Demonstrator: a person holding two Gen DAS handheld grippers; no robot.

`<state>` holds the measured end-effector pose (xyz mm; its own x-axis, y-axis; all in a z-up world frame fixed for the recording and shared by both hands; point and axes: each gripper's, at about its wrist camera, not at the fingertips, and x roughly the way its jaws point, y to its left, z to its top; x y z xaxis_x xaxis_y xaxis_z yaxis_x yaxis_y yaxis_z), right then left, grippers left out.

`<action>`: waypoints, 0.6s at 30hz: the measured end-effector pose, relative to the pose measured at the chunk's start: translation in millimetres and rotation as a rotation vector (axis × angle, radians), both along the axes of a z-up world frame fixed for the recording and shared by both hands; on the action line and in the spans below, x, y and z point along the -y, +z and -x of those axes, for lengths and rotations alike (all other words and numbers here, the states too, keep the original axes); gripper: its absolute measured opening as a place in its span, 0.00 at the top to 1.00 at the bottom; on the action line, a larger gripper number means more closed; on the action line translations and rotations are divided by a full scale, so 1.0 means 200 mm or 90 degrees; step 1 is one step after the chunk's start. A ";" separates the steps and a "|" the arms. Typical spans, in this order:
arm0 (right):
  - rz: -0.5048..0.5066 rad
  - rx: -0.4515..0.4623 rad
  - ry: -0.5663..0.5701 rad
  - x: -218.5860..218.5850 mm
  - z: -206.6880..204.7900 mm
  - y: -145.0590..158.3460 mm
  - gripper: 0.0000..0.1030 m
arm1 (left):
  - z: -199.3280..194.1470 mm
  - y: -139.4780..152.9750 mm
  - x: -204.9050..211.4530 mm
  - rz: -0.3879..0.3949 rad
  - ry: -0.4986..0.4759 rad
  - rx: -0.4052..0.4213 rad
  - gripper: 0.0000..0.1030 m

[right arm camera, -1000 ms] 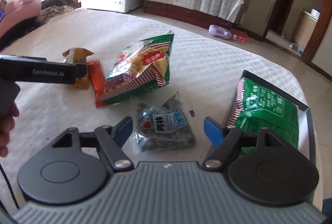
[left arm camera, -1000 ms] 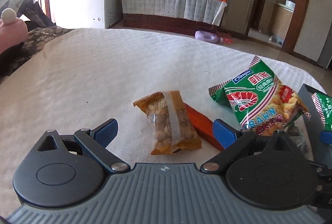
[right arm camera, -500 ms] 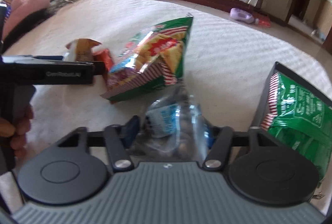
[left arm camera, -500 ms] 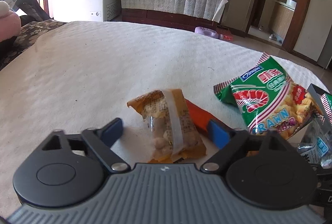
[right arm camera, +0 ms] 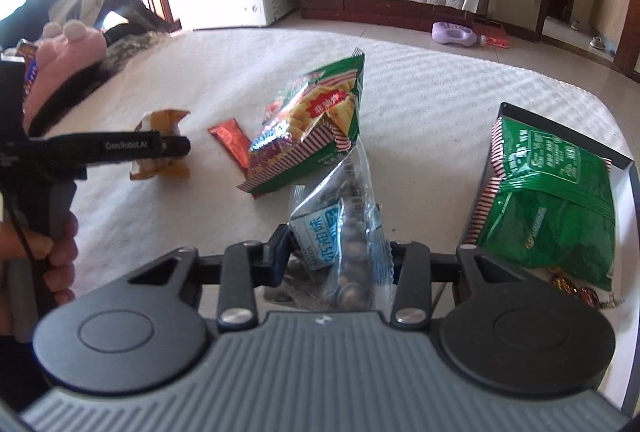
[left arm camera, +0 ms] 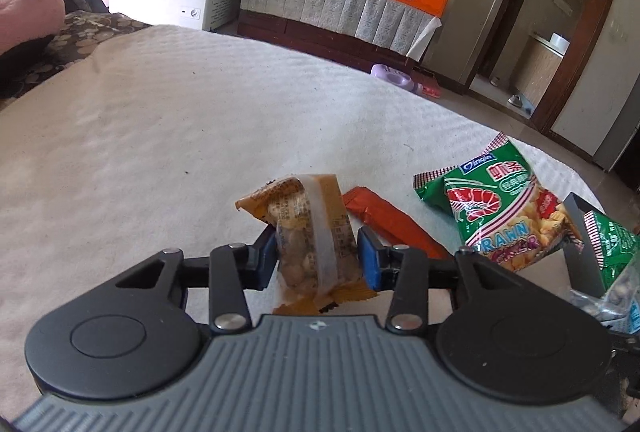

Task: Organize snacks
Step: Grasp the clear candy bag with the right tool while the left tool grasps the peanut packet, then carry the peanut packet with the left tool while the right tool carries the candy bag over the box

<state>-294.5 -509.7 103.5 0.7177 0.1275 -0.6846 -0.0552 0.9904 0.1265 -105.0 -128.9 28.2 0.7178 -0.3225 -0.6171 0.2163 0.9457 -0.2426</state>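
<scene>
Both pairs of jaws are closing, each with a snack packet between its blue pads. On our left gripper (left arm camera: 318, 254) the pads sit against the sides of a yellow peanut packet (left arm camera: 308, 232), which stands up between them with its lower end crumpled near the gripper body. On our right gripper (right arm camera: 338, 252) the pads press a clear packet of nuts (right arm camera: 344, 232) with a blue-and-white label; its top rises loosely above the fingers.

We see the rest of the snacks on a white bedspread (left arm camera: 160, 136). An orange wrapper (left arm camera: 390, 222) lies flat just right of the peanut packet, and beyond it lies a green prawn cracker bag (left arm camera: 500, 208), its far end propped up in the right wrist view. Further right stands a dark tray (right arm camera: 568, 130), with another green bag (right arm camera: 556, 200) lying inside it.

From the right wrist view we also see the left gripper side-on, its fingers around the peanut packet, and a hand (right arm camera: 60, 256) wrapped around its handle. A pink plush toy (right arm camera: 64, 60) sits at the far left edge of the bed.
</scene>
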 end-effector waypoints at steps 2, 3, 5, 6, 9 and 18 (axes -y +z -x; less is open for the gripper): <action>-0.010 0.021 -0.009 0.01 0.07 0.04 0.60 | 0.05 0.04 -0.01 -0.006 -0.007 0.016 0.53; -0.012 0.029 -0.013 0.01 0.10 0.05 0.60 | 0.07 0.06 -0.01 -0.010 -0.011 0.024 0.53; -0.016 0.045 -0.021 0.02 0.15 0.08 0.62 | 0.12 0.09 0.00 -0.013 -0.020 0.035 0.53; -0.017 0.052 -0.024 0.03 0.18 0.10 0.62 | 0.14 0.11 0.00 -0.015 -0.024 0.039 0.53; -0.018 0.066 -0.034 0.04 0.23 0.12 0.62 | 0.23 0.15 0.00 -0.012 -0.040 0.050 0.53; -0.022 0.095 -0.054 0.08 0.32 0.17 0.63 | 0.42 0.25 0.16 -0.019 -0.110 0.092 0.53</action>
